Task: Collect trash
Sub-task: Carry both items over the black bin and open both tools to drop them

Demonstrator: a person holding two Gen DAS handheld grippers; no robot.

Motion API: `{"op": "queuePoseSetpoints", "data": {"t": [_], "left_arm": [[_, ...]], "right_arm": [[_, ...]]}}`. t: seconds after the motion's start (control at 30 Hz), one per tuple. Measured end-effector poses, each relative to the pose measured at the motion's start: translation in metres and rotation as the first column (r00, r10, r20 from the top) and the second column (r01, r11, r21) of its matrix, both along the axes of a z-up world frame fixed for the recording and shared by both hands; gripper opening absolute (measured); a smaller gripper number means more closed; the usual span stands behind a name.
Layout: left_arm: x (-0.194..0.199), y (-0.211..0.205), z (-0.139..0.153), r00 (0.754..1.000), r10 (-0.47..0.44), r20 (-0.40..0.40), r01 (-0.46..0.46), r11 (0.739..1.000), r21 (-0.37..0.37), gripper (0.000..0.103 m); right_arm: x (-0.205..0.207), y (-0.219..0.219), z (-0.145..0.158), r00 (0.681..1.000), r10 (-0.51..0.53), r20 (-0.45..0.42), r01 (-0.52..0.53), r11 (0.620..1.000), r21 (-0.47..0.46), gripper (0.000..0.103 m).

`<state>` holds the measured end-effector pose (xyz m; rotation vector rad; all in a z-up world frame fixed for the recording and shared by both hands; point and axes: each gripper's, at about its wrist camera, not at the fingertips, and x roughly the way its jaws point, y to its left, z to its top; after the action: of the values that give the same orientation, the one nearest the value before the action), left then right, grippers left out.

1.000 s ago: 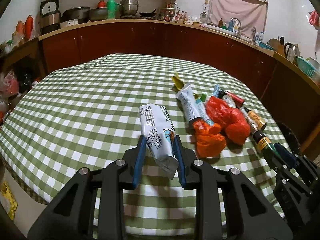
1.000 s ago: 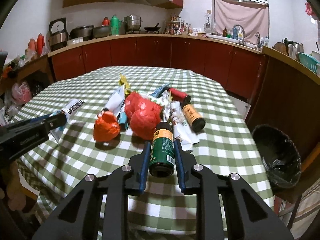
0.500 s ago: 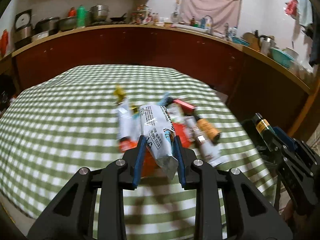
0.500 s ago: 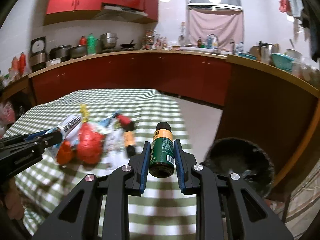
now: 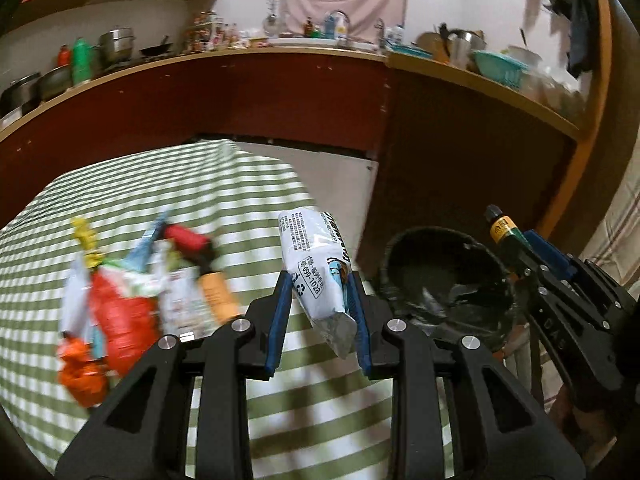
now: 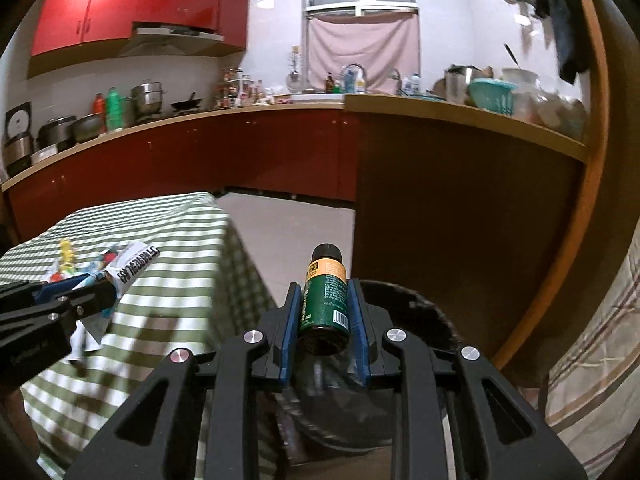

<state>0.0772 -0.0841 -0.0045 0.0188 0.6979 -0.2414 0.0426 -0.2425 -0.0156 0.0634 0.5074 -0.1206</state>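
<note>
My left gripper (image 5: 318,312) is shut on a white printed wrapper (image 5: 314,264) and holds it above the table's right edge, left of the black trash bin (image 5: 444,280). My right gripper (image 6: 324,320) is shut on a green bottle with a black cap (image 6: 325,292) and holds it over the near rim of the bin (image 6: 420,312). The right gripper with the bottle (image 5: 502,228) also shows in the left wrist view, at the bin's right side. The left gripper with the wrapper (image 6: 132,264) shows at the left of the right wrist view.
A blurred heap of trash lies on the green checked tablecloth (image 5: 160,192): red and orange bags (image 5: 120,316), a red can (image 5: 186,238), an orange-labelled bottle (image 5: 216,296). Red cabinets (image 6: 240,160) and a brown counter (image 6: 460,200) stand behind the bin. A striped cloth (image 6: 592,360) hangs at right.
Both grippers have swung right from over the trash heap toward the bin, still holding the wrapper and the bottle. The bin is now below the right gripper.
</note>
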Motion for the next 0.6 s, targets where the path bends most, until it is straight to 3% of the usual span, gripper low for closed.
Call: {"op": "queuePoseSetpoints", "data": {"t": [0.13, 0.6], "left_arm": [[0.013, -0.036, -0.012, 0.999, -0.036, -0.021, 0.037, 0.999, 0.016, 0.028], [0.047, -0.104, -0.037, 0.995, -0.068, -0.078, 0.072, 0.996, 0.054, 0.028]], "right_arm": [[0.007, -0.024, -0.013, 1.000, -0.025, -0.015, 0.025, 1.000, 0.011, 0.025], [0.036, -0.069, -0.042, 0.997, -0.063, -0.046, 0.064, 0.997, 0.039, 0.025]]}}
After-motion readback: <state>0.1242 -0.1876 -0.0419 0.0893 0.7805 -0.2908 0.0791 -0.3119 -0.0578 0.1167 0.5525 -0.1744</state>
